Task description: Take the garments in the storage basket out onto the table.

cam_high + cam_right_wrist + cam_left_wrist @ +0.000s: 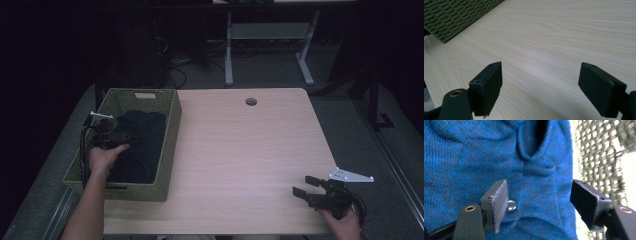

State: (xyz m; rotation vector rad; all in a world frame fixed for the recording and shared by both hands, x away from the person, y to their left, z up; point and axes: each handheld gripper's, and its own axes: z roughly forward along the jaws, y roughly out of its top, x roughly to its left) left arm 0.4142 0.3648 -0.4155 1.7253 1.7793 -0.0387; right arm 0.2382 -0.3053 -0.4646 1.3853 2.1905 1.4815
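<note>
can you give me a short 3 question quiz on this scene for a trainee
1. True or false: the left gripper is shut on the blue knitted garment.
2. Where does the garment lie? A) on the bare table B) inside the green woven basket C) on the floor
3. Fill in: the right gripper hovers with open jaws over the bare wooden ____.

Key
1. False: its jaws stand open on either side of a fold near a small metal snap.
2. B
3. table
</note>
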